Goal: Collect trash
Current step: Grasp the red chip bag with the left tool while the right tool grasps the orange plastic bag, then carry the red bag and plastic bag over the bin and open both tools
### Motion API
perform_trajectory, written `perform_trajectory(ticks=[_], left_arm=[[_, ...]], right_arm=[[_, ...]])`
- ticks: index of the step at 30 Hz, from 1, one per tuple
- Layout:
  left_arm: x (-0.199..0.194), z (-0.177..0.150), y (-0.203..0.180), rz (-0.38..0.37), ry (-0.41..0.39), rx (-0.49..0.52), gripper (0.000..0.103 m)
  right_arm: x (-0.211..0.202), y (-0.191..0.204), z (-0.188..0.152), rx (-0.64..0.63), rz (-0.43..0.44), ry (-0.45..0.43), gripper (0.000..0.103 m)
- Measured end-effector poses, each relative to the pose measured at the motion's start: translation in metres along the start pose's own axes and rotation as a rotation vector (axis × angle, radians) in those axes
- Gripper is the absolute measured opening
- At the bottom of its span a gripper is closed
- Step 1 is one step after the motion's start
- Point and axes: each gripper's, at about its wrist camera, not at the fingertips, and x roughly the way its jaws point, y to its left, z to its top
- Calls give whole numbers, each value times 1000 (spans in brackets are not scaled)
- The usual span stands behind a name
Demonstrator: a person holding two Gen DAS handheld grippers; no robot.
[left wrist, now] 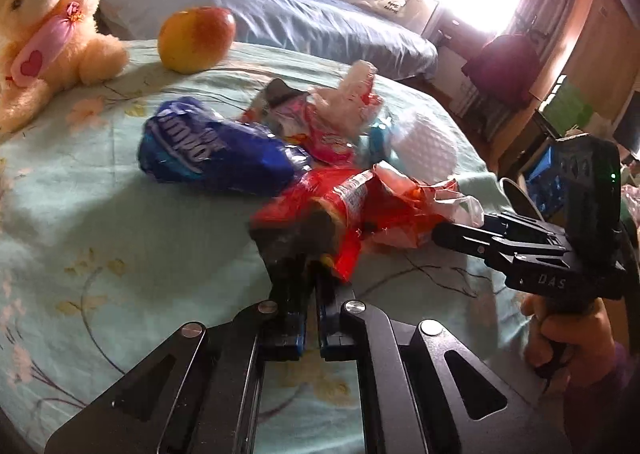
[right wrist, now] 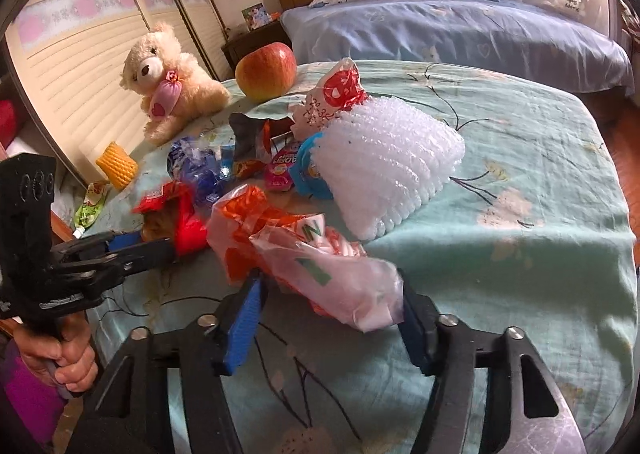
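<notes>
The bed (right wrist: 520, 174), under its pale green floral sheet, carries the whole heap of trash, with a teddy bear (right wrist: 172, 82) and an apple (right wrist: 266, 70) sitting beyond it, clearly not rubbish. Biggest in the pile is the white bubble wrap (right wrist: 384, 170), then the blue snack bag (left wrist: 212, 150) beside it. Nearer in, the right gripper (right wrist: 332, 294) straddles the orange-and-white plastic bag (right wrist: 304, 258), jaws about half open; the bag bulges between them, though whether the pads press on it I cannot tell. The left gripper (left wrist: 308, 250) has its jaws pinched tight on the edge of the red wrapper (left wrist: 352, 210). Best play here, I'd say: close the right firmly on bunched plastic, not a loose flap, then lift both together and slowly, so neither piece drags the small wrappers (right wrist: 280, 166) off the bed.
</notes>
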Motion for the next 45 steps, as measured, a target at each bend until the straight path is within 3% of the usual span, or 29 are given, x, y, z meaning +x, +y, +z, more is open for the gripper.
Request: perform_trajectory(ticks=[9,24,45], left_arm=[[-4,-11,-39,-45,-13,58,1],[15,-15,-118,-160,19,143,1],[54,-4,-215,-240,84,281,1]], right_arm=[[-38,-17,-24,97,-15,-76,48],[-109,-64,-63,233,-189,-204,48],[-167,-136,-106,400,-401,-279,48]])
